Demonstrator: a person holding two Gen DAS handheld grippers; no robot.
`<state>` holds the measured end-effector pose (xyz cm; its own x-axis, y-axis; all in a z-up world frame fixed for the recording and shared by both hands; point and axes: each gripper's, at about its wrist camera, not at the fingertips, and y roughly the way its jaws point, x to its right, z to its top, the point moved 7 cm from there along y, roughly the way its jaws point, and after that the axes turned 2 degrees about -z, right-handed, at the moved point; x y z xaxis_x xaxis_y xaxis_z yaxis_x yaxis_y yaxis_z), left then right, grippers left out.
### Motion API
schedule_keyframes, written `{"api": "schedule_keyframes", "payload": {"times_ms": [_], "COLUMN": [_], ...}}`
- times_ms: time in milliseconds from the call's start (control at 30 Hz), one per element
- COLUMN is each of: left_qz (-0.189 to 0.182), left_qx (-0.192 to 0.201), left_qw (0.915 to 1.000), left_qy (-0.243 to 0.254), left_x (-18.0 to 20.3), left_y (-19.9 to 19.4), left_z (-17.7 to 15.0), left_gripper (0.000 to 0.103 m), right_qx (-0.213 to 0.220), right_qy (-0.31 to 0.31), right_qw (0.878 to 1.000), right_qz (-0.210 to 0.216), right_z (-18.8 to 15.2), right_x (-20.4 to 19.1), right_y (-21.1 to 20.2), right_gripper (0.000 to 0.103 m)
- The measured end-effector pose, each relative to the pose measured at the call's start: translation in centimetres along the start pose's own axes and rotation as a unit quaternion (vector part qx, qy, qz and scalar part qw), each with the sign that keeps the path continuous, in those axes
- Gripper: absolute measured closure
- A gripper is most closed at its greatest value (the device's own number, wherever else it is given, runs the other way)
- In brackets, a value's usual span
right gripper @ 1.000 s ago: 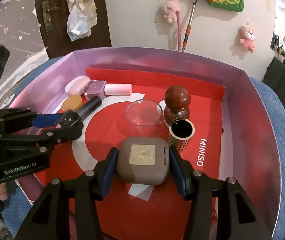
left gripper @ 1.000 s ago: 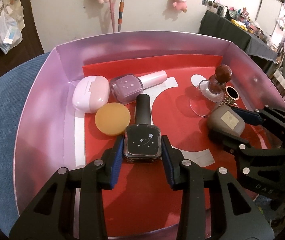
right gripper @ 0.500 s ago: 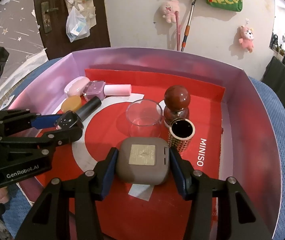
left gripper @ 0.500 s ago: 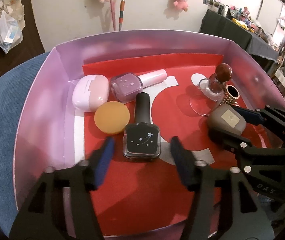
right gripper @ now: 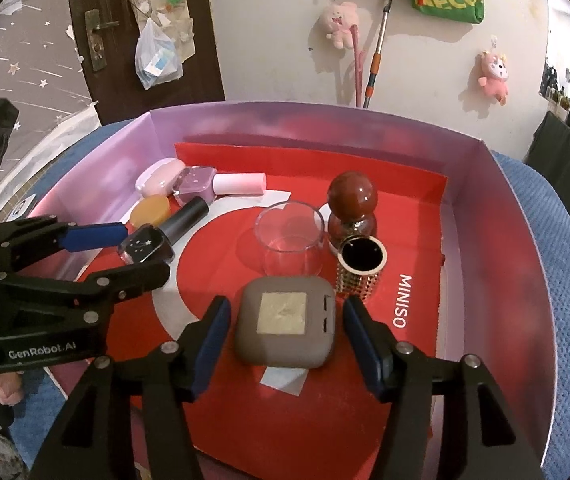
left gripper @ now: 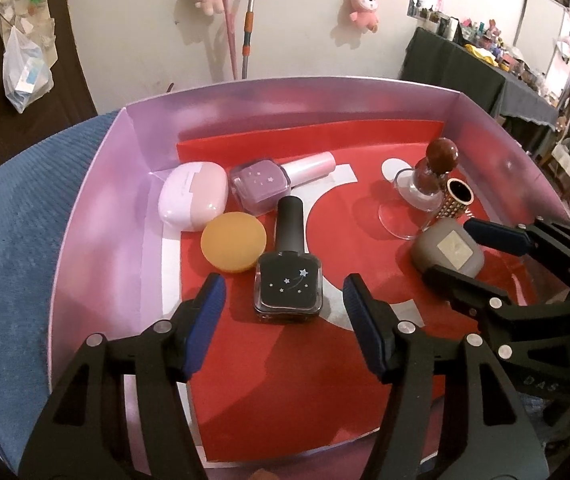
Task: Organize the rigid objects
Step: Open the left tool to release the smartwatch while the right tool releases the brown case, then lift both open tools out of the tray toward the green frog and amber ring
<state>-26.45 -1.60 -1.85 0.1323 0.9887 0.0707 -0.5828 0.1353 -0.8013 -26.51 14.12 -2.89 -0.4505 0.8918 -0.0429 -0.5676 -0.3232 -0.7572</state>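
A black nail-polish bottle [left gripper: 288,280] lies flat on the red floor of the pink box [left gripper: 97,216]. My left gripper [left gripper: 283,304] is open, its pads on either side of the bottle's base without touching. A grey-brown square case [right gripper: 285,326] lies on the red floor. My right gripper [right gripper: 287,332] is open around it, with gaps on both sides. The case also shows in the left wrist view [left gripper: 447,252], and the black bottle shows in the right wrist view [right gripper: 161,238].
In the box also lie a pink-white case [left gripper: 193,196], a purple nail-polish bottle [left gripper: 273,180], an orange round puck [left gripper: 233,240], a clear glass cup [right gripper: 291,236], a brown ball-topped bottle [right gripper: 352,208] and a gold studded tube [right gripper: 361,268]. Blue fabric [left gripper: 5,240] surrounds the box.
My left gripper let go of the black bottle and opened wide. My right gripper opened off the grey-brown case. Both objects rest where they were.
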Motion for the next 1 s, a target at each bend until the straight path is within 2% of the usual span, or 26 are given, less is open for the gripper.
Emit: {"api": "schedule_keyframes", "payload": {"times_ms": [67, 167, 333, 533, 767, 933, 1000], "left_qz": [0.001, 0.003, 0.004, -0.001, 0.002, 0.002, 0.002], "left_qx": [0.002, 0.007, 0.015, 0.032, 0.054, 0.07, 0.075], "left_qw": [1.0, 1.0, 0.9999, 0.9995, 0.9985, 0.9975, 0.9972], "left_qy": [-0.001, -0.002, 0.004, 0.009, 0.006, 0.007, 0.006], "left_x": [0.0, -0.1, 0.2, 0.6, 0.5, 0.6, 0.7], "left_y": [-0.2, -0.7, -1.6, -3.2, -4.9, -6.1, -6.5], "left_z": [0.1, 0.1, 0.0, 0.1, 0.1, 0.0, -0.1], "left_gripper": [0.043, 0.034, 0.032, 0.025, 0.01, 0.009, 0.006], "right_qx": [0.003, 0.009, 0.021, 0.043, 0.061, 0.069, 0.072], "right_qy": [-0.001, -0.002, -0.009, -0.014, -0.012, -0.009, -0.008], "right_qw": [1.0, 1.0, 1.0, 0.999, 0.997, 0.996, 0.996], "right_qz": [0.001, 0.007, 0.015, 0.024, 0.043, 0.054, 0.057], "right_z": [0.0, 0.1, 0.1, 0.2, 0.0, -0.2, -0.3], "right_x": [-0.1, -0.4, -1.0, -1.6, -2.0, -2.2, -2.3], "right_y": [-0.3, -0.8, -2.1, -4.2, -6.2, -7.4, -7.9], "right_gripper": [0.041, 0.034, 0.029, 0.021, 0.011, 0.006, 0.004]}}
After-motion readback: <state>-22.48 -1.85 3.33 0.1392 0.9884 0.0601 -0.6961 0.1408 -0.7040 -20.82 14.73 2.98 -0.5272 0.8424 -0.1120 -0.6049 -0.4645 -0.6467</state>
